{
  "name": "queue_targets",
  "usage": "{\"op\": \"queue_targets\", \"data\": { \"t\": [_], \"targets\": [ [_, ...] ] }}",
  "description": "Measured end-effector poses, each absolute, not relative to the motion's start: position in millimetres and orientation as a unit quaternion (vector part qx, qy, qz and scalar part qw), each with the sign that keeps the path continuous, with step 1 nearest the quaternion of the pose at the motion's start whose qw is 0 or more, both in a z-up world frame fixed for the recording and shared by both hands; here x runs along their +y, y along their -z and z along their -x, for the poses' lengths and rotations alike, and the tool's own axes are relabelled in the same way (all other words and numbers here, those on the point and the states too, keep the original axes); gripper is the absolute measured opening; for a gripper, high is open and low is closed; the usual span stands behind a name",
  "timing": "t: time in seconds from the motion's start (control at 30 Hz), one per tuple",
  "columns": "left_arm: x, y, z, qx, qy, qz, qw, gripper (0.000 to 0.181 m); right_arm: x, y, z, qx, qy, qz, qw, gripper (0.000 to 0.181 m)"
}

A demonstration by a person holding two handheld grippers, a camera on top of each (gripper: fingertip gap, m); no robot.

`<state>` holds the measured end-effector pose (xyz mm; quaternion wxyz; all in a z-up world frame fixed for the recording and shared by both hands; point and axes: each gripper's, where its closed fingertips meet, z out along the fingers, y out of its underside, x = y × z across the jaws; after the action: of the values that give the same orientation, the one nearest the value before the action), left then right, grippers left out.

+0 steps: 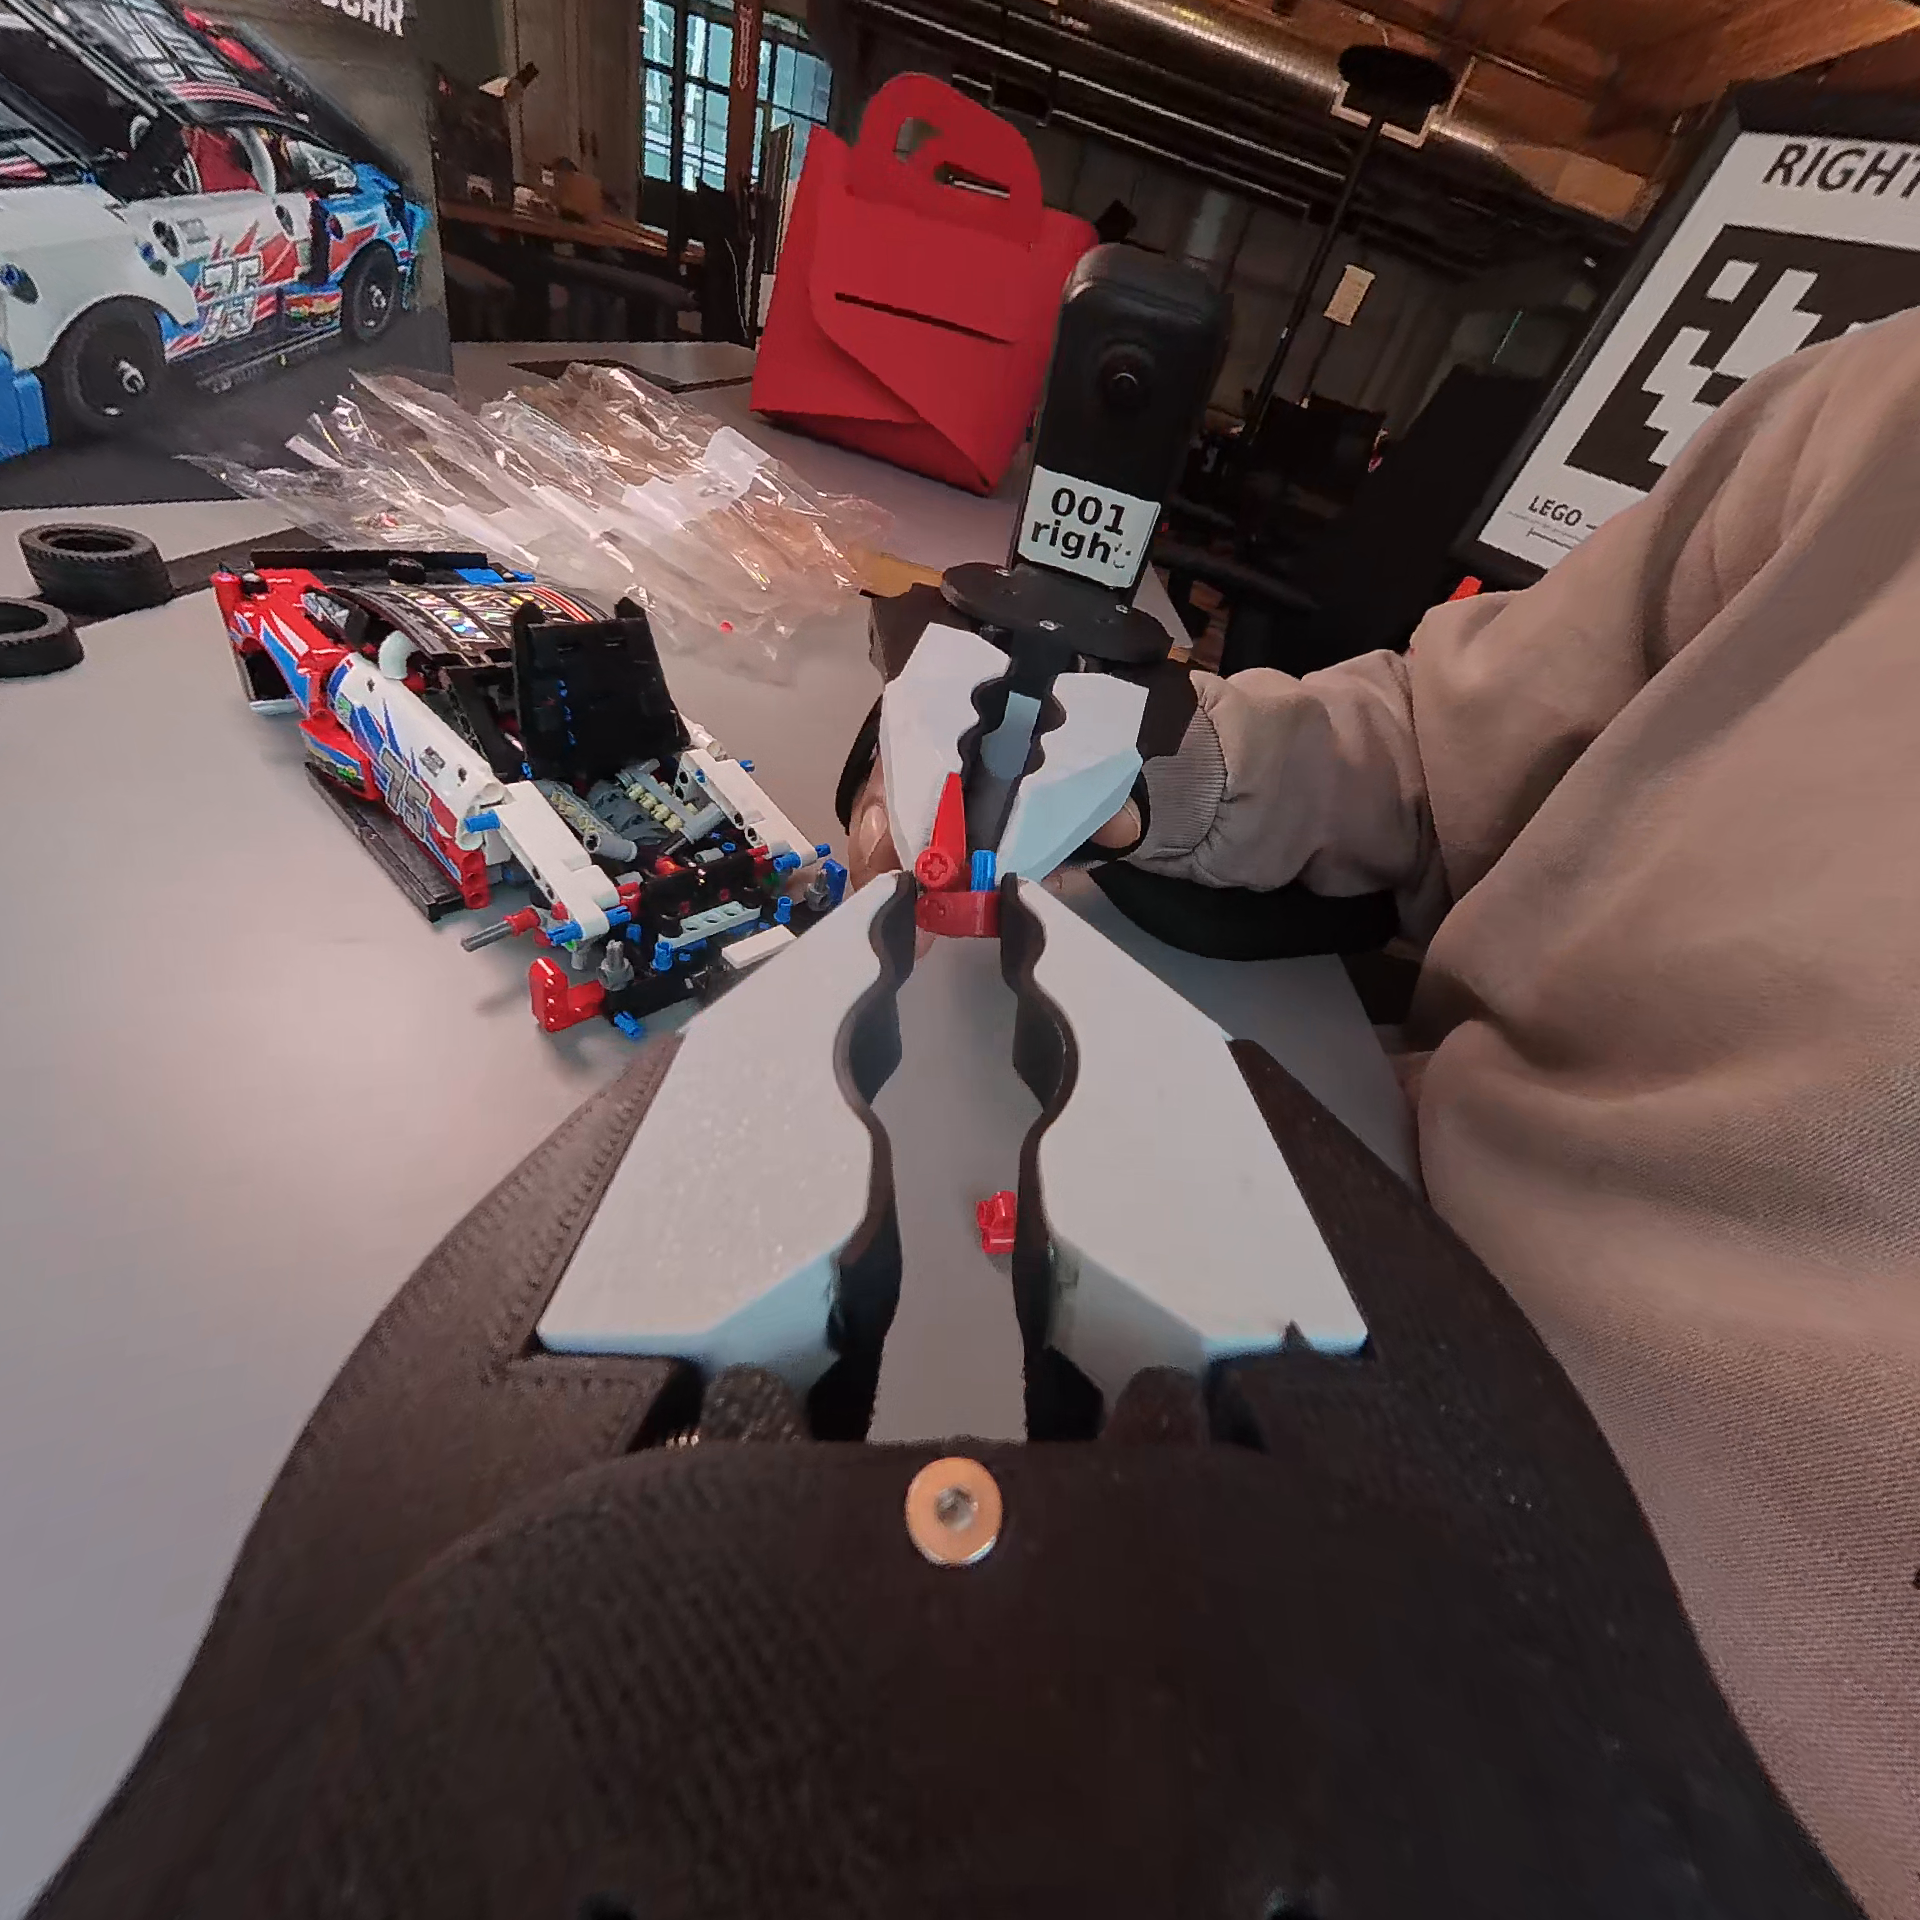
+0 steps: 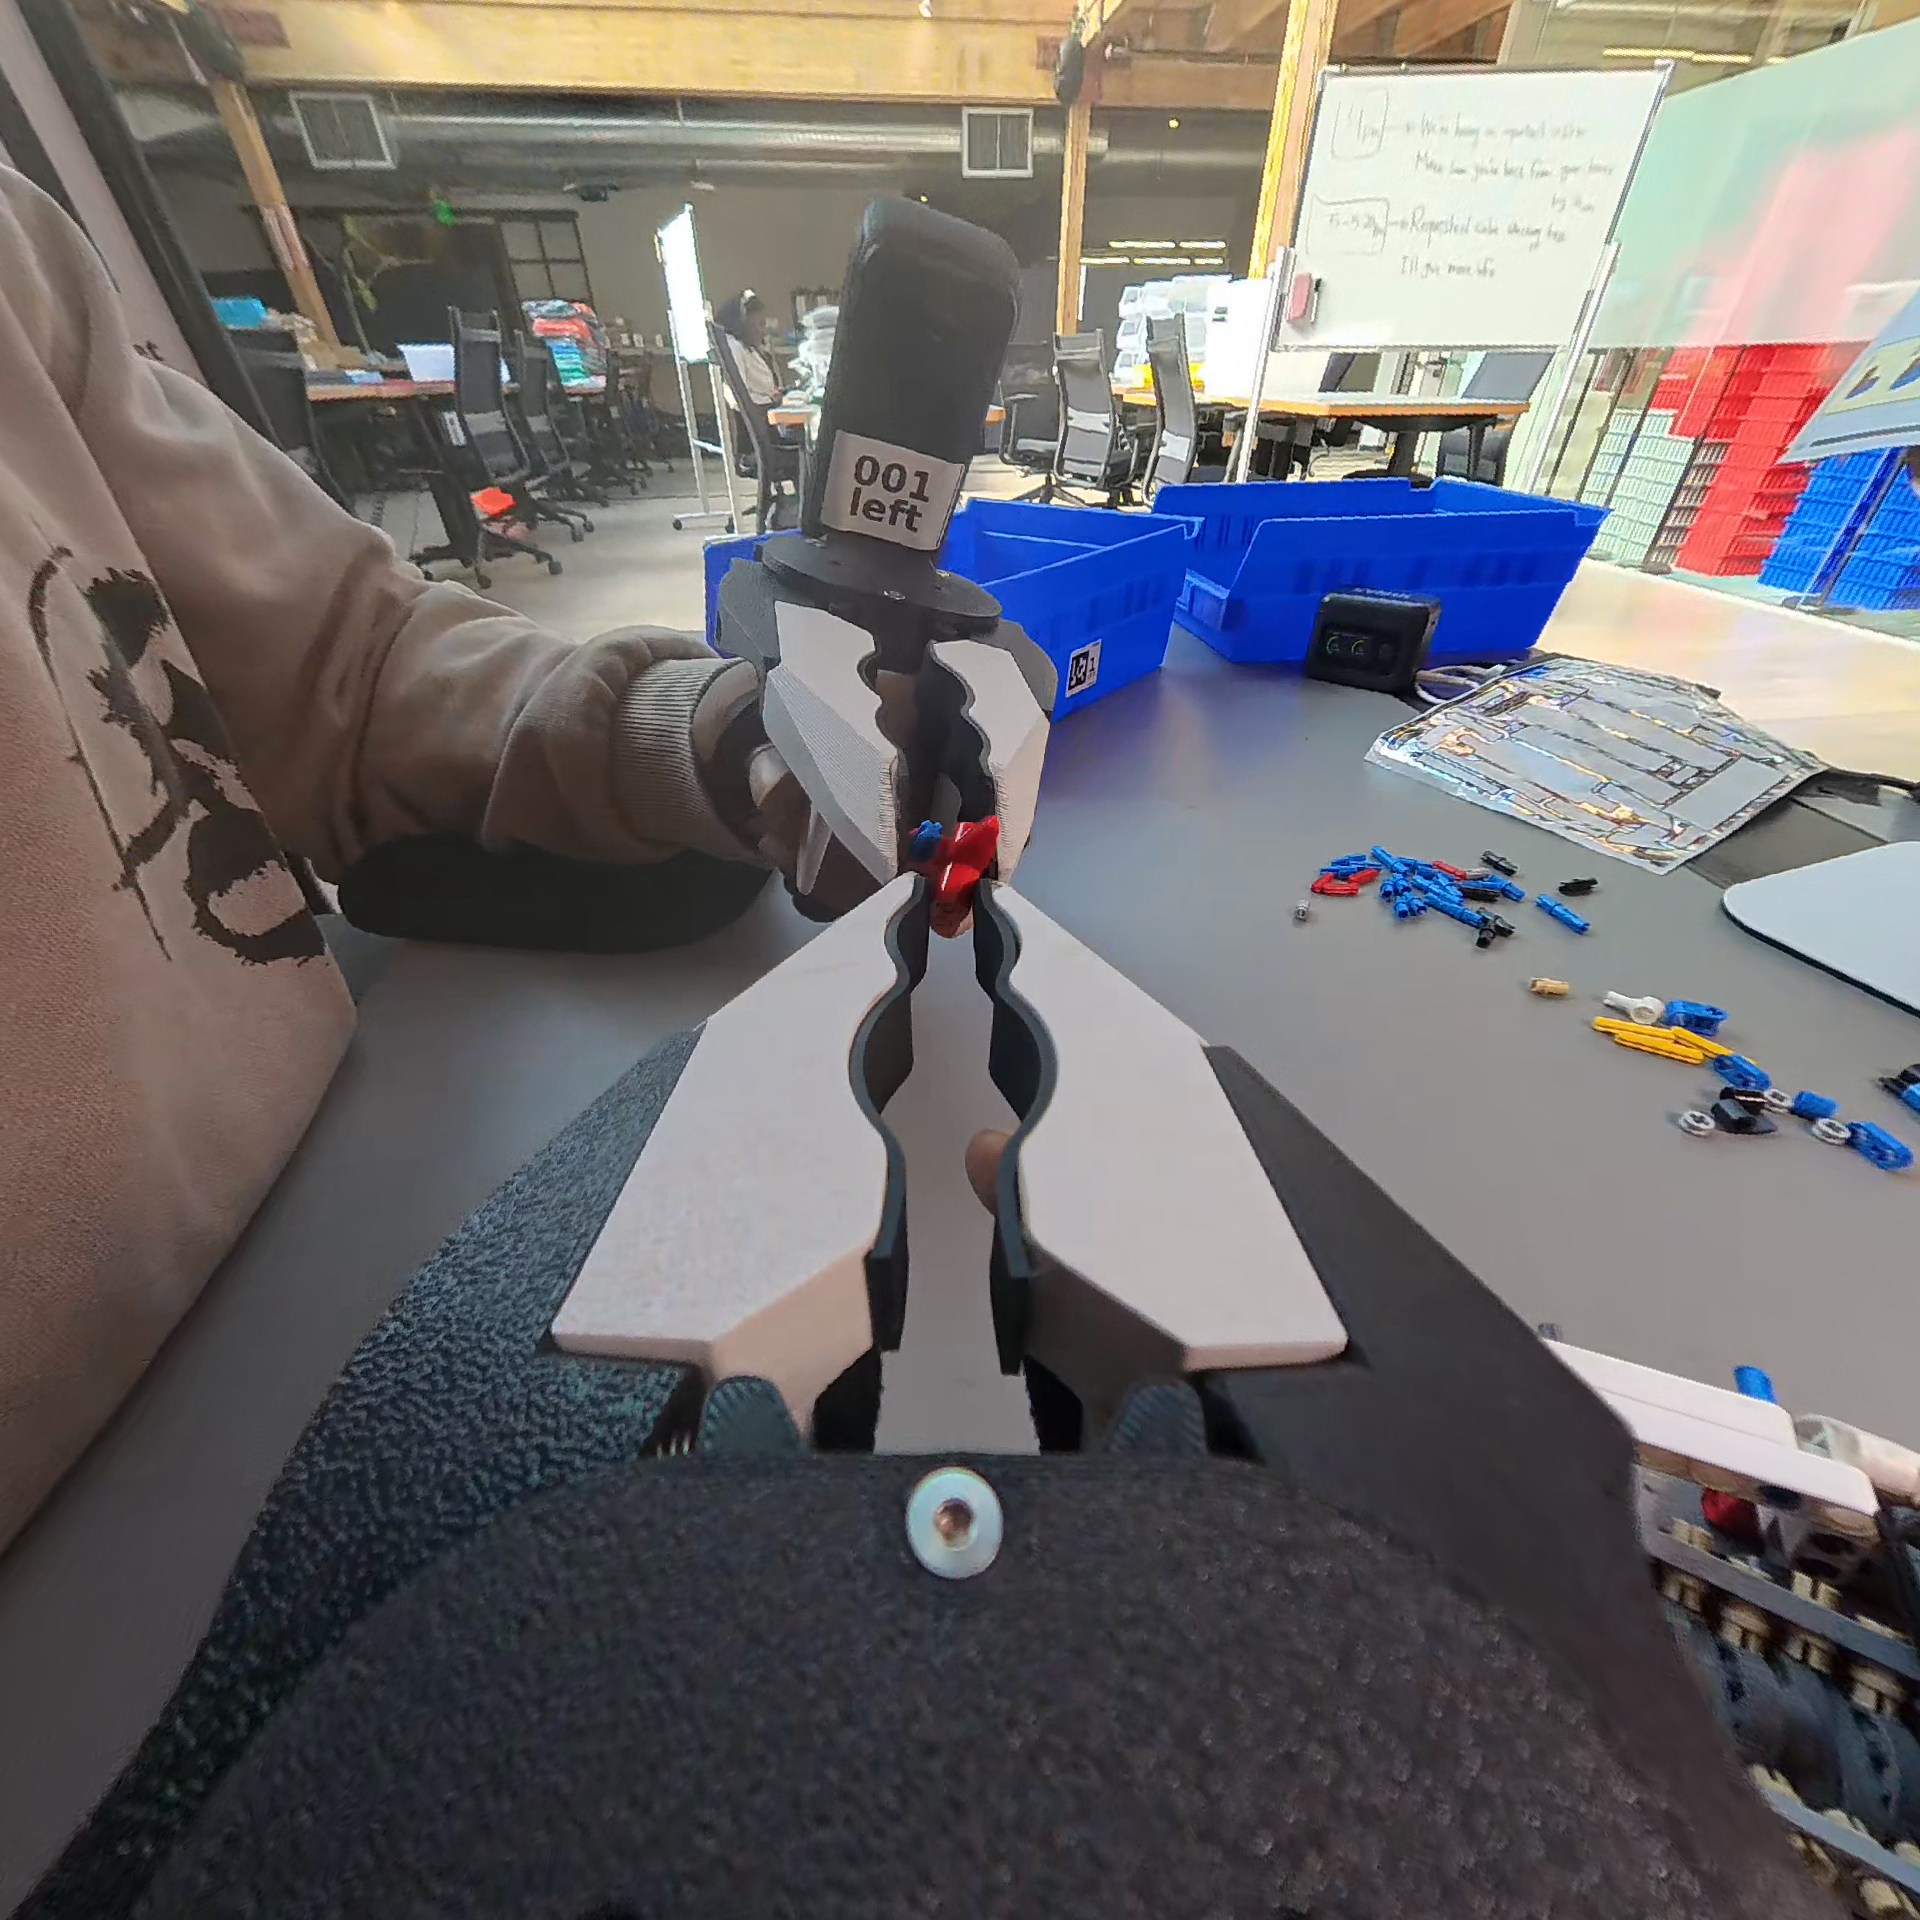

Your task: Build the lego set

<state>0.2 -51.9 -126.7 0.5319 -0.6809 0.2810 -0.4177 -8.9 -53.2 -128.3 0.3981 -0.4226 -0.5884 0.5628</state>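
while the left tongs [image 1: 958, 902] pinch a red piece [image 1: 961, 912], the right tongs [image 2: 948, 902] pinch its red mate [image 2: 961, 868].

a: left tongs [image 1: 957, 902] — tips nearly closed, pinching, pointing at the other pair.
b: right tongs [image 2: 948, 902] likewise, tip to tip. beige-sleeved forearms [image 2: 436, 717] low, converging from both sides.
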Motion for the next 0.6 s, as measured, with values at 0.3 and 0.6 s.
{"op": "queue_targets", "data": {
  "t": [0.3, 0.6],
  "targets": [
    [-45.4, 125.8, 7.5, 0.250, 0.436, 0.672, 0.544, 0.014, -45.4, 124.5, 15.1, -0.556, -0.589, 0.441, 0.387, 0.004],
    [-44.9, 117.2, 12.3, 0.232, 0.456, 0.656, 0.555, 0.014, -43.5, 115.2, 19.0, -0.523, -0.620, 0.447, 0.377, 0.004]
  ]
}}
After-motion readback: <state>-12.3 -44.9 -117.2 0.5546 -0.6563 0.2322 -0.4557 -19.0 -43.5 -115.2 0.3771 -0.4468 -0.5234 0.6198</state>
